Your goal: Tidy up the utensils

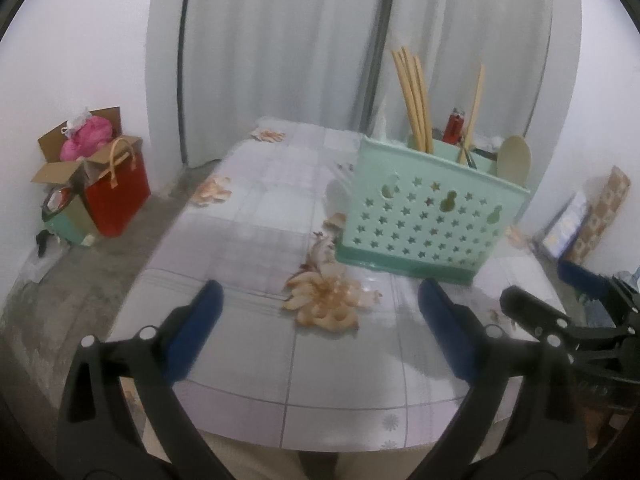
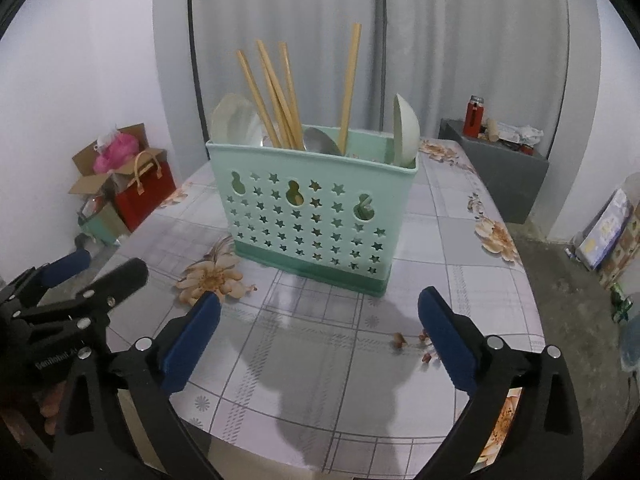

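A mint-green utensil holder [image 2: 316,216] with star cut-outs stands upright on the flowered tablecloth [image 2: 460,240]. Several wooden chopsticks [image 2: 276,100] stick out of it, with a metal spoon [image 2: 322,141] and pale spoons [image 2: 406,130] beside them. In the left wrist view the same holder [image 1: 428,216] sits ahead to the right, chopsticks [image 1: 414,100] rising from it. My left gripper [image 1: 320,296] is open over the tablecloth with nothing between its blue pads. My right gripper [image 2: 320,308] is open too, short of the holder, empty. Each gripper shows at the other view's edge.
A red bag [image 1: 118,196] and cardboard boxes [image 1: 76,152] stand on the floor at the left wall. A grey box [image 2: 496,168] with a red bottle [image 2: 474,116] sits behind the table on the right. Small crumbs [image 2: 400,340] lie on the cloth. Curtains hang behind.
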Demonstrator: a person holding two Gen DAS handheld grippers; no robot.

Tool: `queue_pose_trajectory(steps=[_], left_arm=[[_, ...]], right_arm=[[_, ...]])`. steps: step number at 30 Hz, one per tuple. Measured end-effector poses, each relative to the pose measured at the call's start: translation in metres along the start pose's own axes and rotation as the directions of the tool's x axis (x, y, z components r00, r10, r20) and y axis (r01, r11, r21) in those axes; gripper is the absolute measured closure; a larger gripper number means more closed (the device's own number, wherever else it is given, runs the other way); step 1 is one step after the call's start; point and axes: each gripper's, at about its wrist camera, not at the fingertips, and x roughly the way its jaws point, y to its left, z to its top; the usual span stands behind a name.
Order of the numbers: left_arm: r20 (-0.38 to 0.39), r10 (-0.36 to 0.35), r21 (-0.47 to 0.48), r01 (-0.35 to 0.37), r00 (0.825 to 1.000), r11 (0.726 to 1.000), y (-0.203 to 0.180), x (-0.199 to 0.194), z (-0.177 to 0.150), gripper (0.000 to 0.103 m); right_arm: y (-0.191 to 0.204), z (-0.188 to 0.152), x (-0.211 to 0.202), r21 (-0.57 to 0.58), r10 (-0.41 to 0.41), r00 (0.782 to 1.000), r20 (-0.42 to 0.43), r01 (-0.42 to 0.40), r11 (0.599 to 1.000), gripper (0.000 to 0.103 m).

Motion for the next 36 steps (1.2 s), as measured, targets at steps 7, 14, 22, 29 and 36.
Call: queue_pose_trajectory(steps=[7,14,22,29,36], left_arm=[[0.012,0.029,-0.011,-0.029,1.0,1.0,0.003,-0.007,0.003,0.009],[0.028,0.06,-0.023,-0.059,0.998,0.998,0.006,-0.009,0.004,0.009],[0.023,0.093,-0.028,-0.092,0.995,0.995,0.01,-0.006,0.004,0.009],[0.013,0.155,-0.005,-0.155,0.988,0.988,0.008,-0.004,0.001,0.009],[0.002,0.203,0.026,-0.203,0.979,0.979,0.008,-0.002,0.001,0.009]], right_arm=[[-0.003,0.003,-0.008,0.025,0.016,0.999,0.031,-0.016,1.0,0.007],[-0.006,0.004,-0.011,0.036,0.016,0.999,0.051,-0.018,0.999,0.007],[-0.007,0.003,-0.008,0.066,-0.04,0.998,0.046,0.037,0.997,0.007],[-0.003,0.0,-0.006,0.039,-0.165,0.986,0.018,0.165,0.986,0.007],[-0.007,0.0,-0.003,0.064,-0.194,0.981,-0.003,0.194,0.979,0.007]])
